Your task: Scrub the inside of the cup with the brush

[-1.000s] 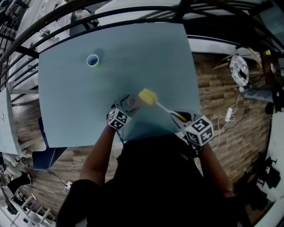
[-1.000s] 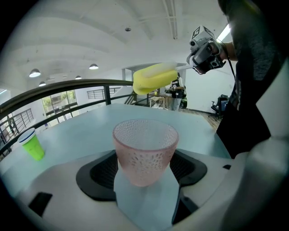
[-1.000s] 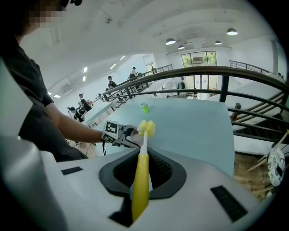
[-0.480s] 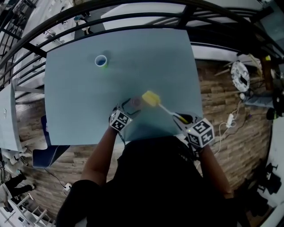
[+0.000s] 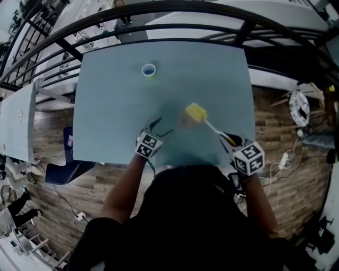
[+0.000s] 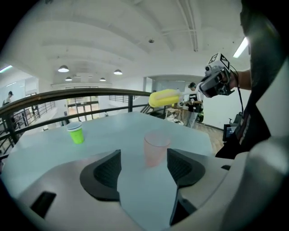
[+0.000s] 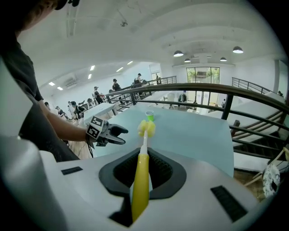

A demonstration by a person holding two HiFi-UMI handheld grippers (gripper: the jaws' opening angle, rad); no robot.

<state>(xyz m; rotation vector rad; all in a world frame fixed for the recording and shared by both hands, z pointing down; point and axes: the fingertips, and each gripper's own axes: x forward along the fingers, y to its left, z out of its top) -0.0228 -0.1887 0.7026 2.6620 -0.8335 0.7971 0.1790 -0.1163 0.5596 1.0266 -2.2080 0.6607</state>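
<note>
A translucent pink cup (image 6: pixel 156 149) stands upright on the pale blue table (image 5: pixel 116 106), just beyond my left gripper (image 6: pixel 143 163), whose jaws are open and apart from it. In the head view the cup (image 5: pixel 183 120) is a faint blur between the left gripper (image 5: pixel 158 128) and the brush head. My right gripper (image 7: pixel 142 173) is shut on the yellow handle of the brush (image 7: pixel 141 180). Its white neck leads to a yellow sponge head (image 5: pixel 196 112), which hangs in the air above and right of the cup. The left gripper (image 7: pixel 118 134) shows open in the right gripper view.
A small green cup (image 5: pixel 149 70) with a white rim stands near the table's far edge; it also shows in the left gripper view as the green cup (image 6: pixel 76 133). Black railings (image 5: pixel 159 10) curve behind the table. Brick floor lies to both sides.
My left gripper has let go of the pink cup and drawn back toward me; the cup now stands free. The brush stays in the right gripper above the table.
</note>
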